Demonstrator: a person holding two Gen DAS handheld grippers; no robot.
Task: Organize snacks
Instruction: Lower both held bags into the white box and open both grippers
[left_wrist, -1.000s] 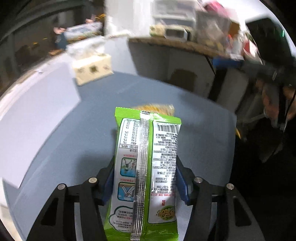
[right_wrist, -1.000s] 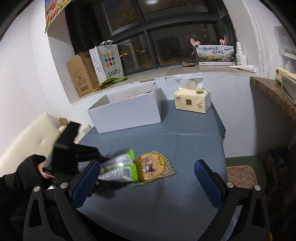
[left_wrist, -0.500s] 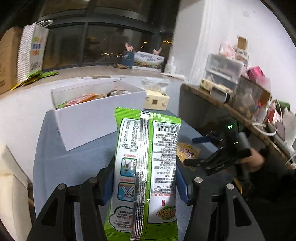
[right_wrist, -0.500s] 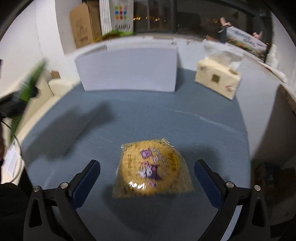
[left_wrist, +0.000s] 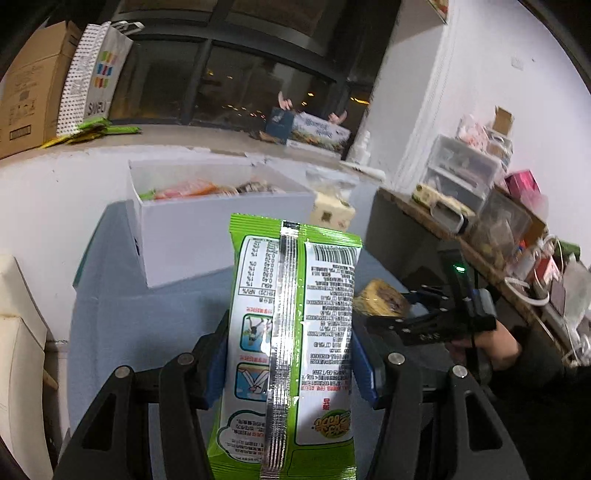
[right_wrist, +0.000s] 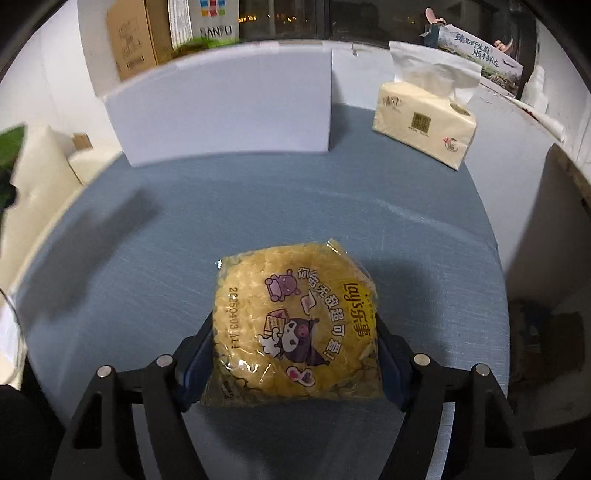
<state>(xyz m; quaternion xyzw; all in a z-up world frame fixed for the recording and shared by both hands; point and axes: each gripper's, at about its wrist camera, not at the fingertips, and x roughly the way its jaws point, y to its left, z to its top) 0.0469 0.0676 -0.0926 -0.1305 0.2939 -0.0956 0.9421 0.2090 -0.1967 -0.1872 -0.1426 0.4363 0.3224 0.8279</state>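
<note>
Your left gripper (left_wrist: 291, 354) clamps the green snack packet (left_wrist: 291, 332) upright above the tabletop's (right_wrist: 258, 206) near-left edge, facing the white box (left_wrist: 207, 225). Your right gripper (right_wrist: 295, 354) squeezes the yellow Lay's chip bag (right_wrist: 299, 328) near the front edge.

Yellow snack bag (right_wrist: 297, 328): "Lay's乐事", stamped "20250403 A14". Paper bag (left_wrist: 91, 77) on sill: "SANFU". Green packet's (left_wrist: 291, 347) print too small.
</note>
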